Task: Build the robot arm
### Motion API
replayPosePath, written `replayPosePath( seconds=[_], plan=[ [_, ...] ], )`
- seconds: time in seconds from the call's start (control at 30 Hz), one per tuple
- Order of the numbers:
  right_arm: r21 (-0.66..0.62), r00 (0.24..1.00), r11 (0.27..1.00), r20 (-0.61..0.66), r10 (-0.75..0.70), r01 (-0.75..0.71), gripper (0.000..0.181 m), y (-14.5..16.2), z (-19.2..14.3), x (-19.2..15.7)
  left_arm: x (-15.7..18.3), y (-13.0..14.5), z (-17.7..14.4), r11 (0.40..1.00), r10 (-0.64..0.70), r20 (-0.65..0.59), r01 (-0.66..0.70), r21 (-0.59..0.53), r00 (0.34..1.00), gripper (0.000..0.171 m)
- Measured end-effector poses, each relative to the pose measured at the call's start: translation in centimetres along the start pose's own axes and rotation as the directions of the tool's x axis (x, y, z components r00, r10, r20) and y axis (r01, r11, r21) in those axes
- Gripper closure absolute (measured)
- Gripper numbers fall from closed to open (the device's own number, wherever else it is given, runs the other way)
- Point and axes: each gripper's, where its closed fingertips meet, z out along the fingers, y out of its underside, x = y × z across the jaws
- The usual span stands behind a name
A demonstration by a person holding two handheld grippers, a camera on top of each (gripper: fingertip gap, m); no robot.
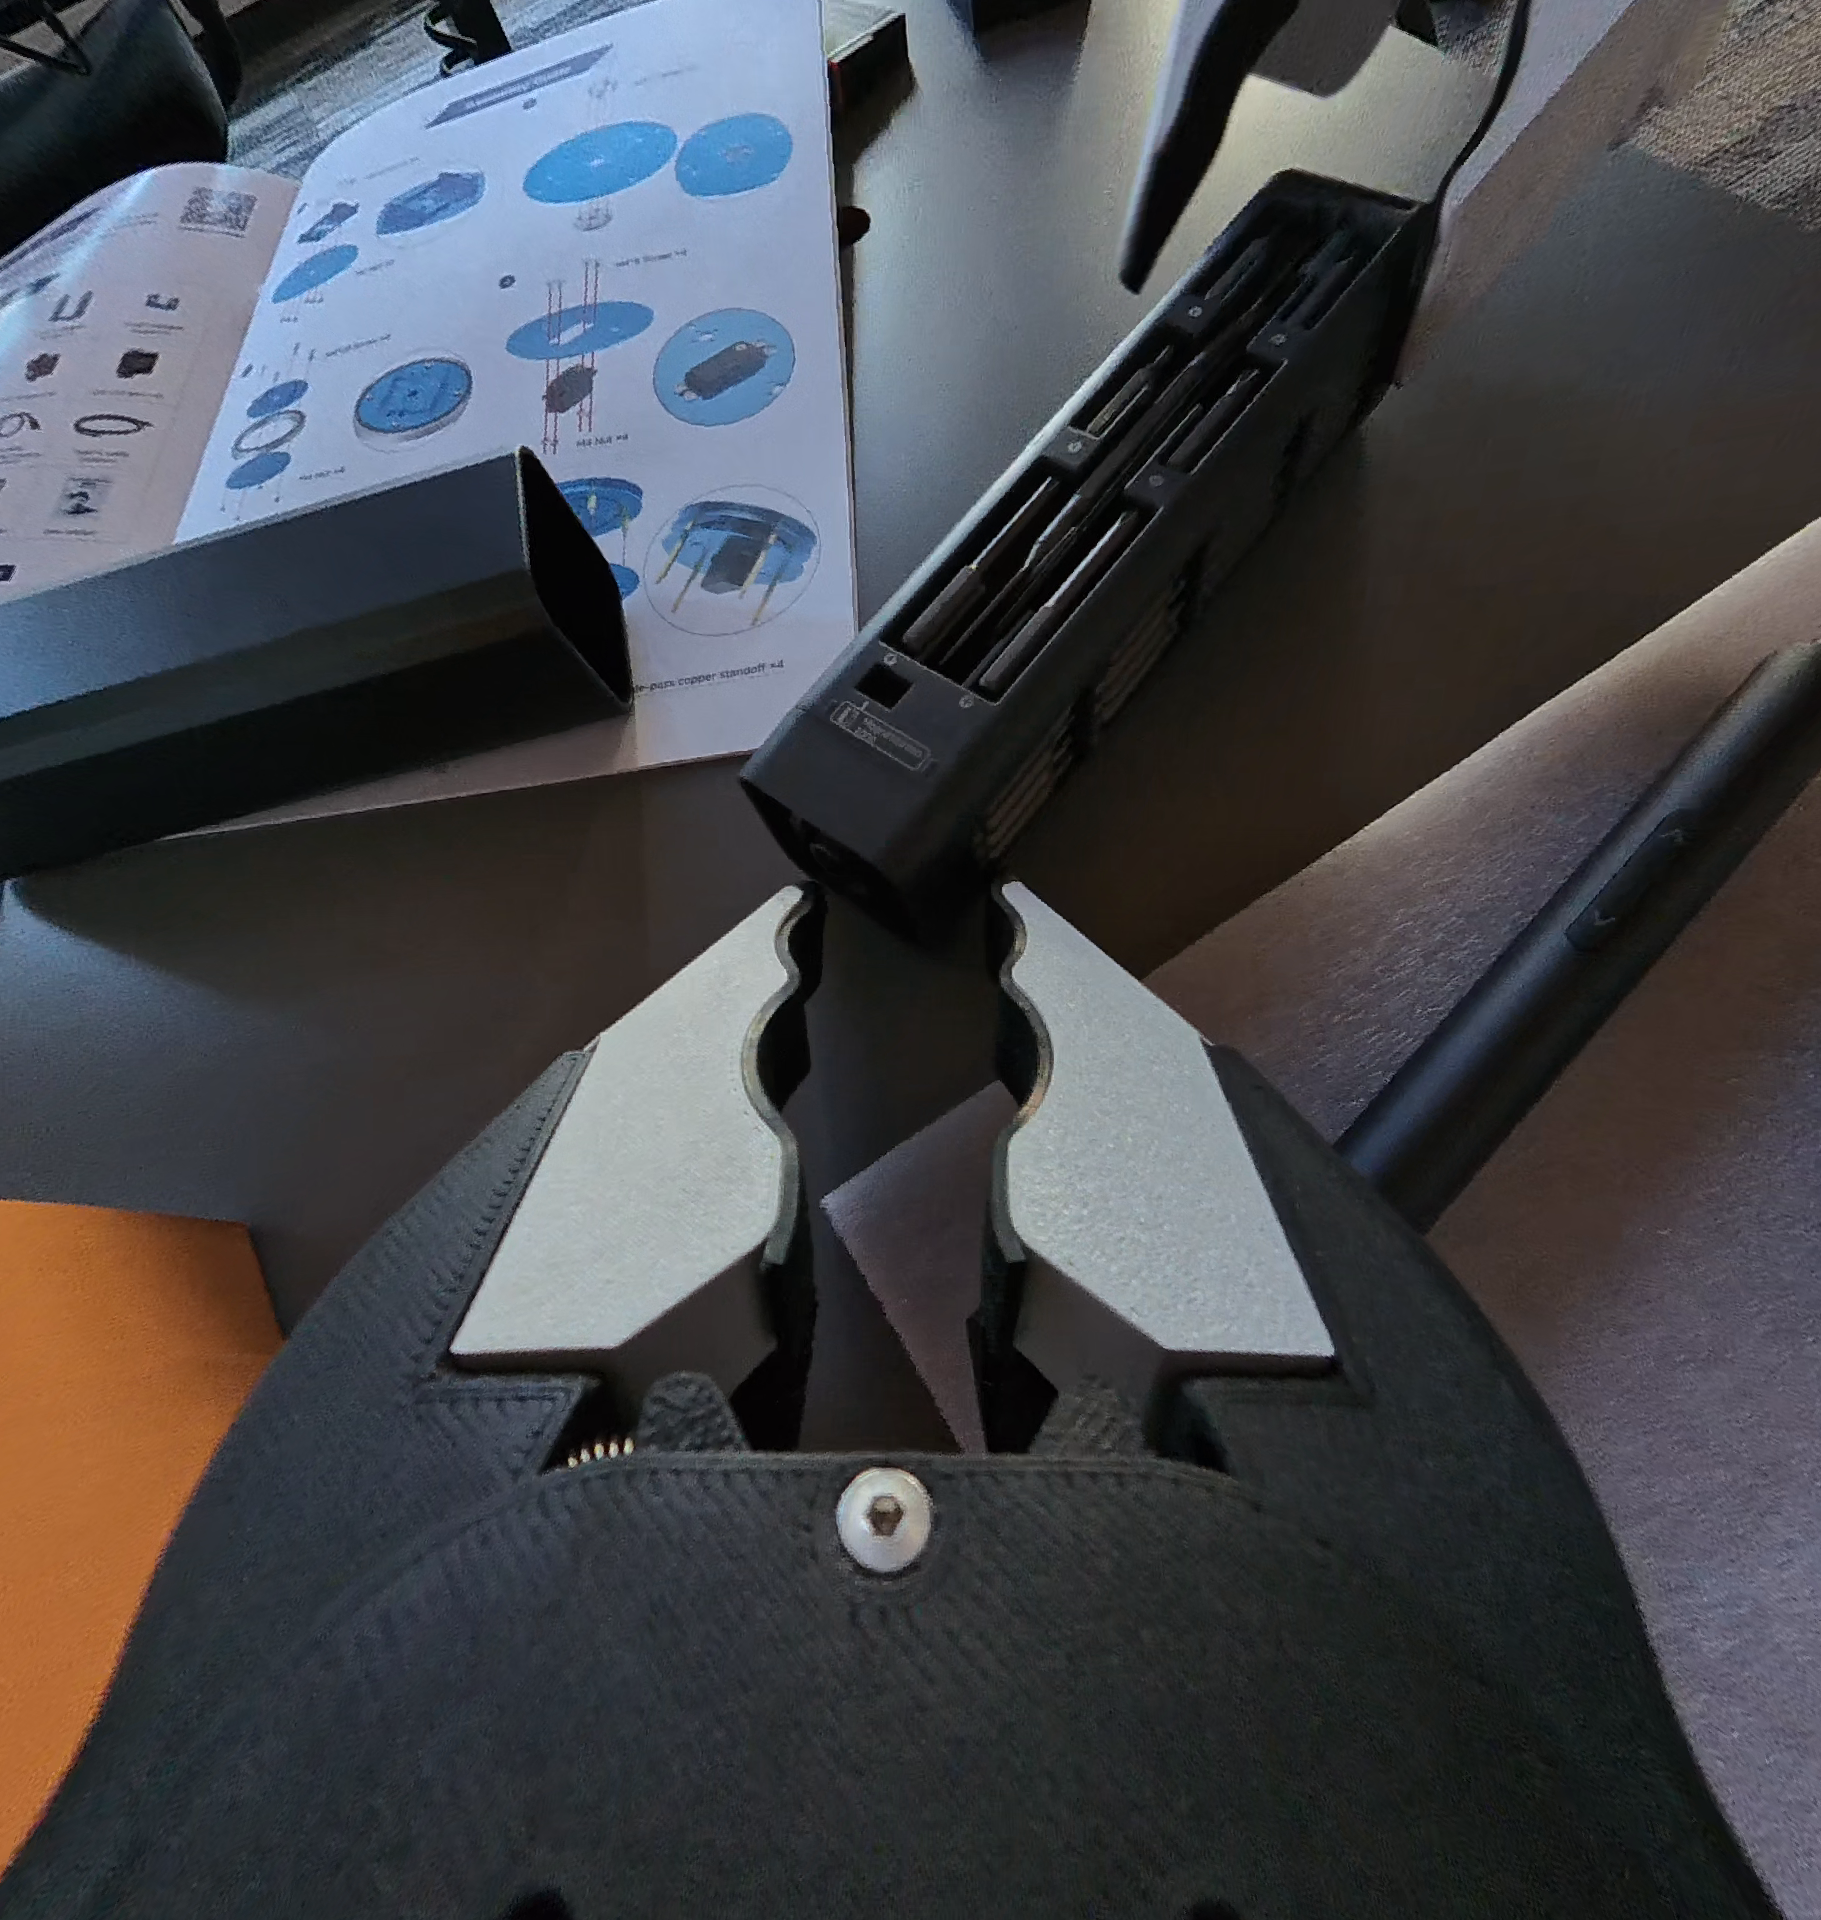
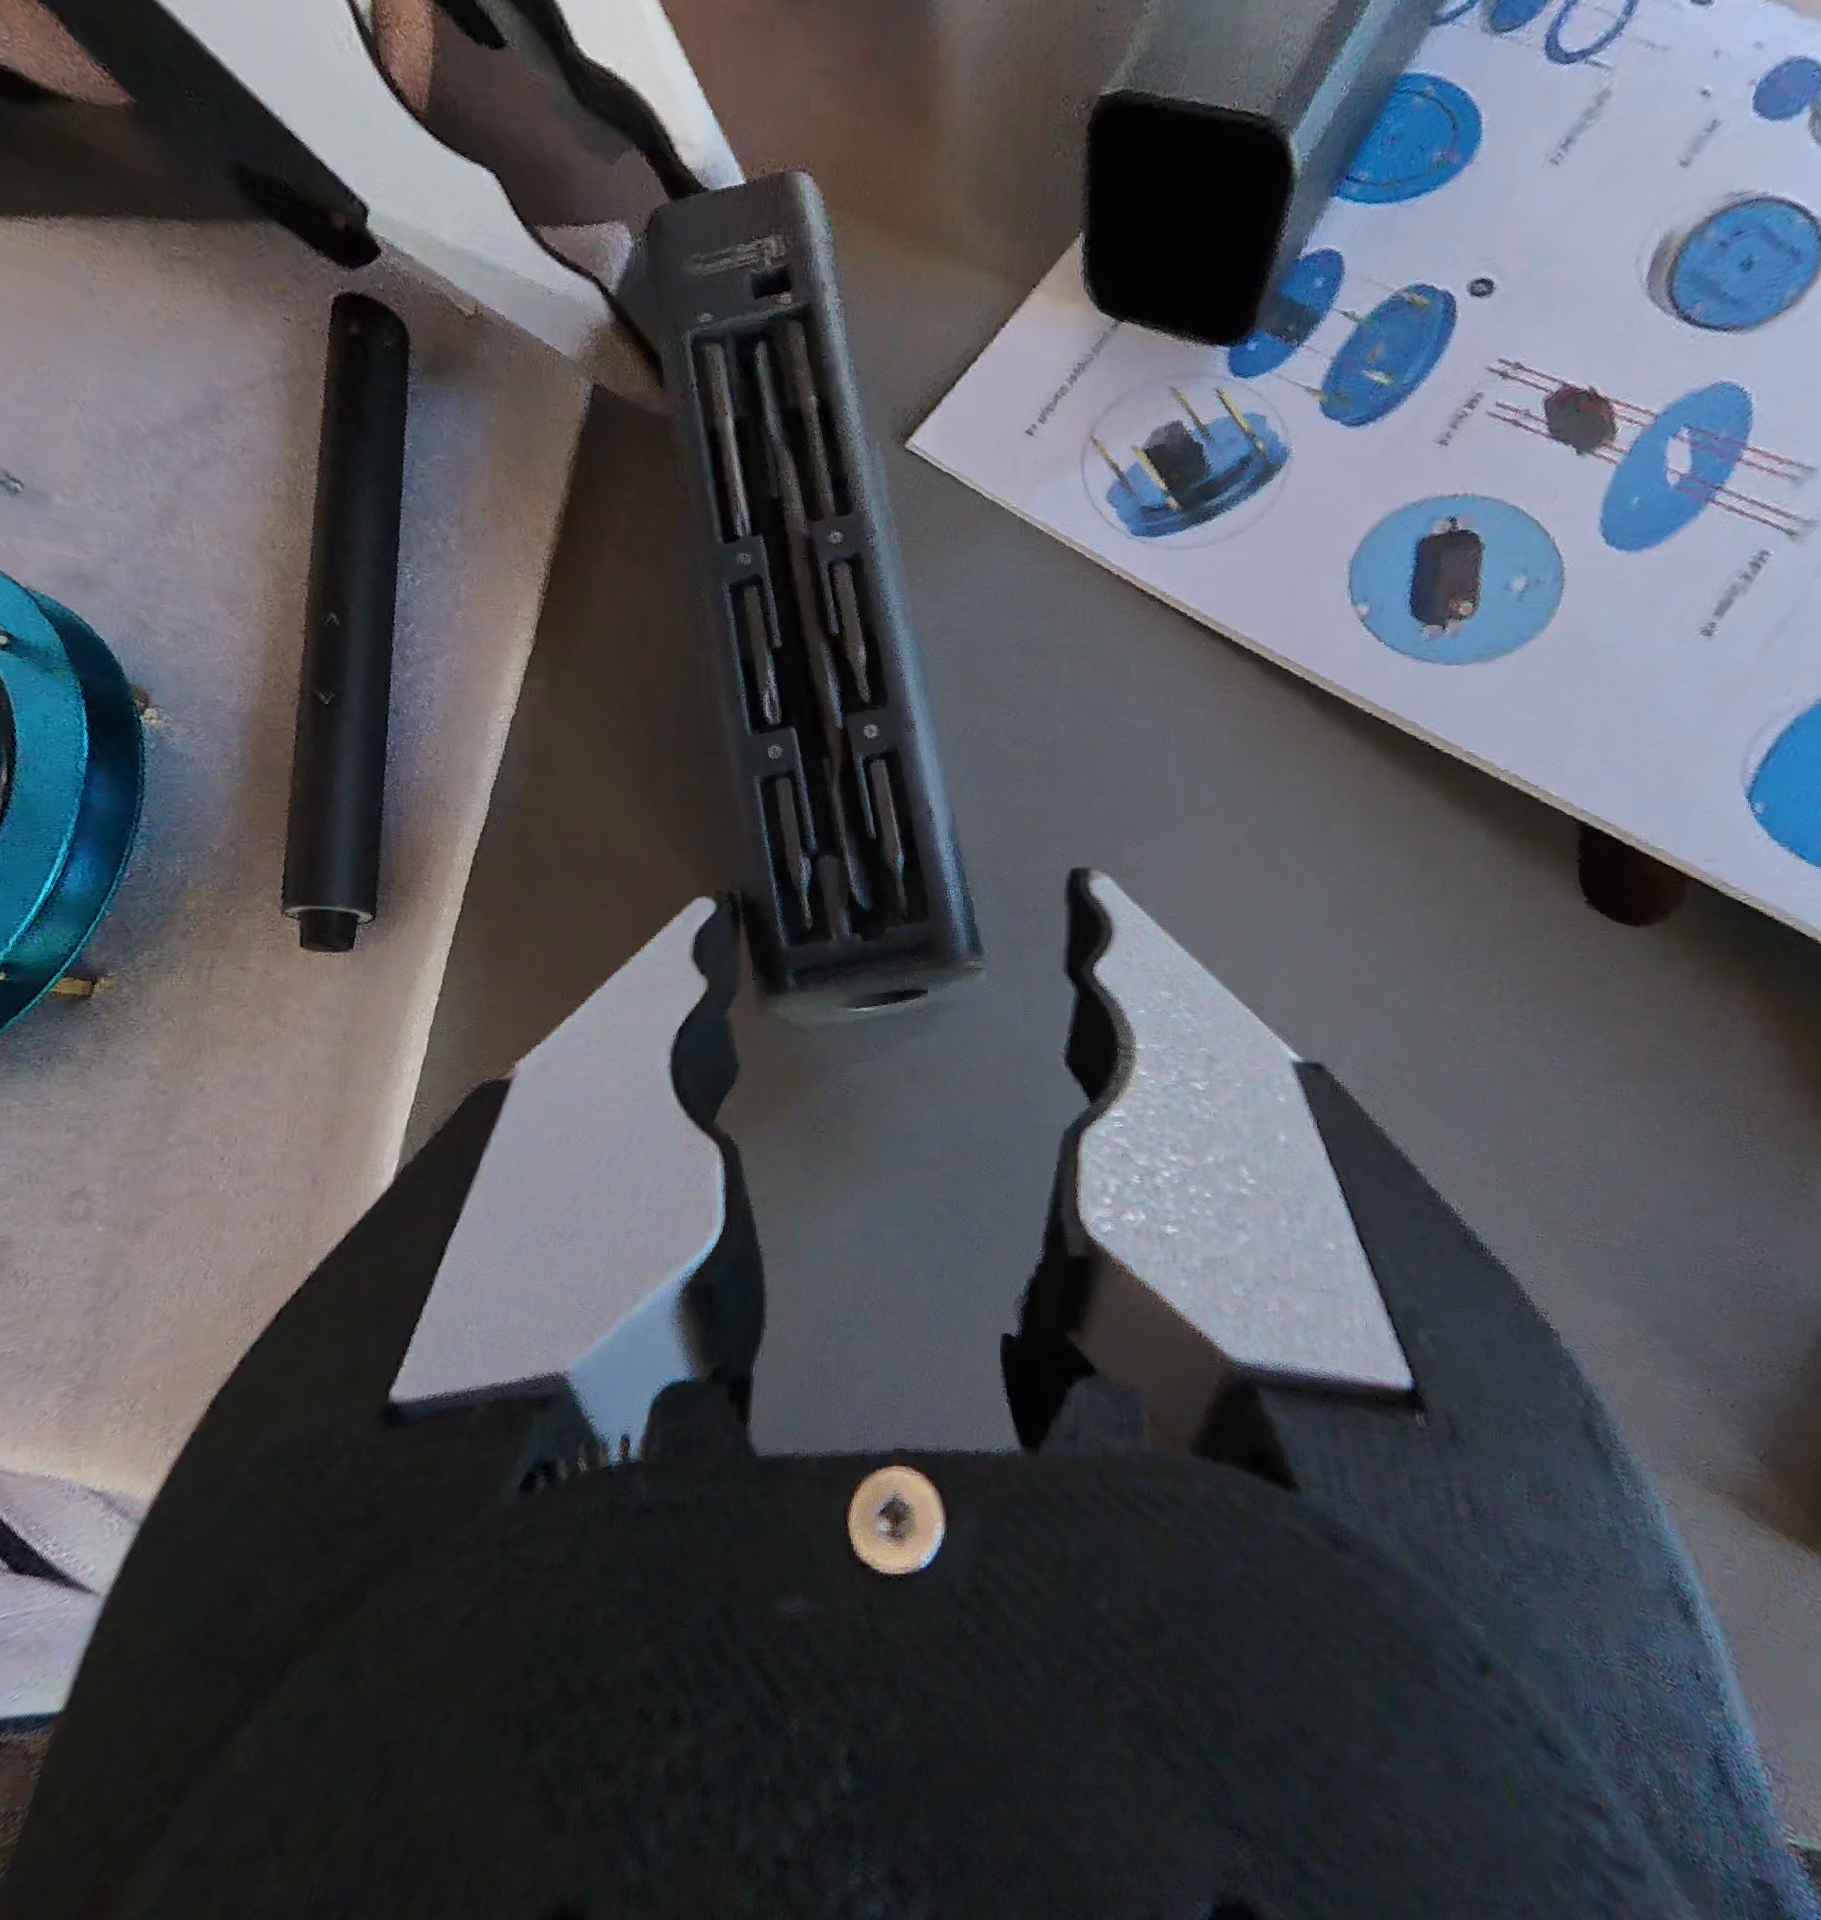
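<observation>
Both tools sit close over the counter (image 1: 366,997) now. The left hand-held gripper (image 1: 901,902) has its jaws parted, released, fingertips right at one end of the black bit holder (image 1: 1072,582), which lies flat with rows of screwdriver bits showing. I can't tell whether the tips touch it. At the opposite end, the right hand-held gripper (image 2: 901,894) is spread wide, gripping nothing, its left fingertip (image 2: 714,920) just beside the holder's corner. A slim black screwdriver handle (image 2: 345,623) lies alongside on a grey mat (image 2: 210,1091), near a teal metal disc assembly (image 2: 44,790). An empty dark sleeve (image 1: 262,644) rests on the illustrated instruction sheet (image 1: 573,312).
</observation>
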Motion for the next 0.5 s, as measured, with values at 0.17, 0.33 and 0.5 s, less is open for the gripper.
replayPosePath(
  seconds=[0.17,0.33,0.5],
  plan=[
    [-0.022,0.999,0.999,-0.012,-0.038,0.037,0.137,-0.1,0.1,-1.2,0.0,0.1,0.0,1.000,0.002,0.005,-0.002,-0.002,1.000,0.144],
    [0.040,0.998,0.999,-0.069,-0.011,0.014,0.117,-0.6,-1.5,-0.7,0.1,0.2,-0.4,1.000,0.001,0.013,-0.001,-0.005,1.000,0.144],
    [0.359,0.978,0.917,-0.176,-0.113,0.171,0.117,-5.8,-6.3,-1.7,0.0,-0.1,-1.2,1.000,-0.011,0.022,0.011,0.011,1.000,0.145]
  ],
)
